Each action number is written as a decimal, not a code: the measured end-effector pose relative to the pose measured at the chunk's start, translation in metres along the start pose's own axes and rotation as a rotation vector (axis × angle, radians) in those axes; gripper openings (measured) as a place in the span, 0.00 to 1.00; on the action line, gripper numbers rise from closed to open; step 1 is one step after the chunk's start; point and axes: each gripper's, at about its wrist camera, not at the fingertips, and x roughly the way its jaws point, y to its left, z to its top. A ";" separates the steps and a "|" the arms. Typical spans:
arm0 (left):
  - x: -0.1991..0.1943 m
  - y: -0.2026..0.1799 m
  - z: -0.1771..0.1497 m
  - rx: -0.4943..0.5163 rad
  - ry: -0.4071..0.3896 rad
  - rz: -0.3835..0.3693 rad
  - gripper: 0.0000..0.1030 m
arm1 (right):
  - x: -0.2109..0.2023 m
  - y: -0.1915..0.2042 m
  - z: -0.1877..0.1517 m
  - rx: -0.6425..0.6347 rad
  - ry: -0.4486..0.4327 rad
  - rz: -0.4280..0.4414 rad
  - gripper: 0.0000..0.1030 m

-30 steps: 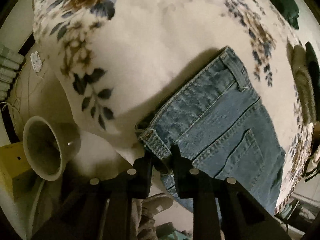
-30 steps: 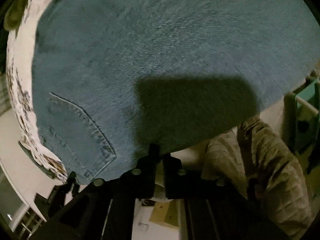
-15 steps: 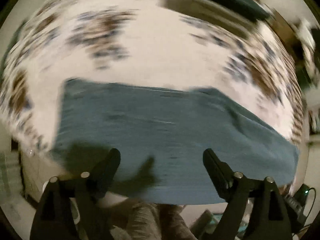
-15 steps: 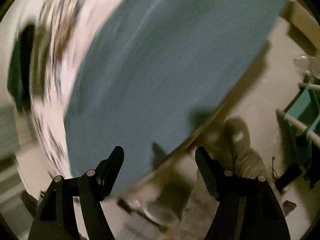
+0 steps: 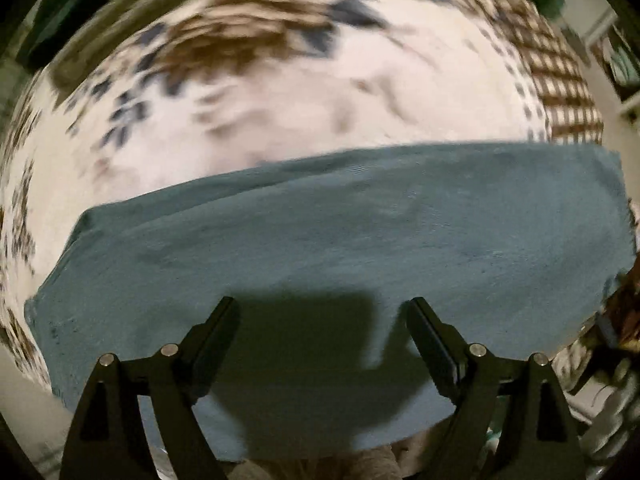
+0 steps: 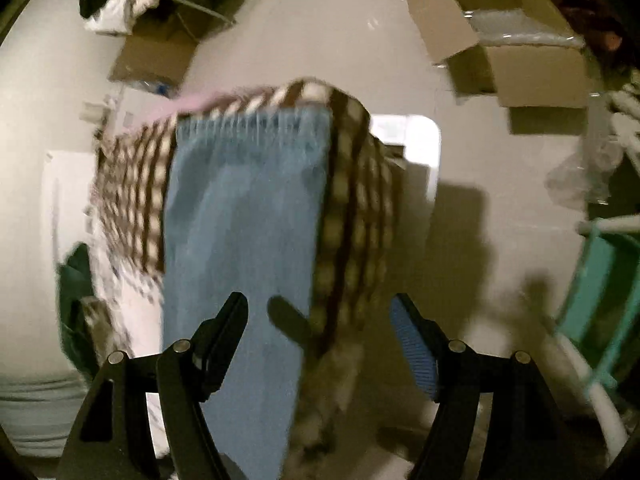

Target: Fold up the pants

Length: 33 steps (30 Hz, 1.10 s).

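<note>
1. The bed point(image 5: 360, 92) is the biggest thing here: a soft, pale cover printed with brown and dark-blue flowers, slightly rumpled, and blurred in the left wrist view. A brown-and-cream checked blanket point(image 6: 352, 208) covers its end and hangs over the corner.
2. The jeans point(image 5: 360, 240) lie flat across the bed as a long band of blue denim, with a faint twill grain. In the left view the far edge runs nearly straight against the floral cover, and the near edge reaches the bed's side. In the right view one leg runs lengthwise to a pale hem resting on the checked blanket.
3. Pale floor point(image 6: 480, 240) lies open beside the bed's corner.
4. Cardboard boxes point(image 6: 516, 60) with raised flaps stand further off, well apart from the bed. A teal frame point(image 6: 600, 292) stands at the right.
5. The left claw point(image 5: 322, 320) hovers over the denim near its near edge, fingers spread wide, gripping nothing; its shadow falls on the cloth.
6. The right claw point(image 6: 320, 316) is also spread wide and empty. Its blue ribbed pad point(image 6: 416, 356) shows on one finger, beside the leg's side edge.
</note>
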 end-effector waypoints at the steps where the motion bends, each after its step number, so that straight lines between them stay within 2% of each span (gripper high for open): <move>1: 0.007 -0.007 0.002 0.009 0.012 0.010 0.82 | 0.007 -0.003 0.010 0.009 -0.004 0.039 0.73; 3: 0.024 -0.016 0.005 0.012 0.046 0.026 0.82 | 0.015 -0.005 0.017 0.022 -0.009 0.102 0.62; 4: 0.033 -0.015 0.007 -0.011 0.071 0.026 0.86 | 0.017 -0.006 0.021 0.030 -0.015 0.137 0.57; 5: 0.037 -0.010 0.010 -0.047 0.080 0.030 1.00 | 0.018 -0.006 0.023 0.034 -0.025 0.167 0.48; 6: 0.042 -0.004 0.012 -0.087 0.099 0.016 1.00 | 0.016 -0.005 0.026 0.041 -0.039 0.215 0.41; 8: 0.052 0.012 0.015 -0.168 0.132 -0.081 1.00 | 0.014 -0.002 0.028 0.064 -0.050 0.308 0.41; 9: 0.053 0.016 0.017 -0.177 0.134 -0.103 1.00 | 0.014 -0.001 0.029 0.071 -0.043 0.353 0.41; 11: 0.054 0.017 0.021 -0.170 0.137 -0.099 1.00 | 0.018 0.004 0.033 0.063 -0.021 0.401 0.41; 15: 0.054 0.017 0.023 -0.178 0.110 -0.085 1.00 | 0.040 0.003 0.040 0.046 0.002 0.380 0.41; 17: 0.051 0.015 0.010 -0.175 0.084 -0.083 1.00 | 0.049 0.000 0.043 0.071 0.005 0.414 0.41; 22: 0.048 0.001 -0.013 -0.177 0.052 -0.080 1.00 | 0.065 0.011 0.050 0.088 0.012 0.524 0.41; 25: 0.047 0.001 -0.030 -0.183 0.048 -0.078 1.00 | 0.081 0.020 0.049 0.125 0.046 0.660 0.41; 26: 0.047 0.003 -0.030 -0.187 0.047 -0.077 1.00 | 0.086 0.021 0.049 0.132 0.056 0.671 0.41; 28: 0.049 0.002 -0.025 -0.191 0.050 -0.076 1.00 | 0.097 0.026 0.051 0.120 0.061 0.613 0.33; 30: 0.046 0.008 -0.022 -0.188 0.061 -0.074 1.00 | 0.095 0.038 0.050 0.073 0.044 0.531 0.14; 33: 0.039 0.009 -0.018 -0.177 0.088 -0.078 1.00 | 0.082 0.055 0.043 0.027 0.008 0.456 0.10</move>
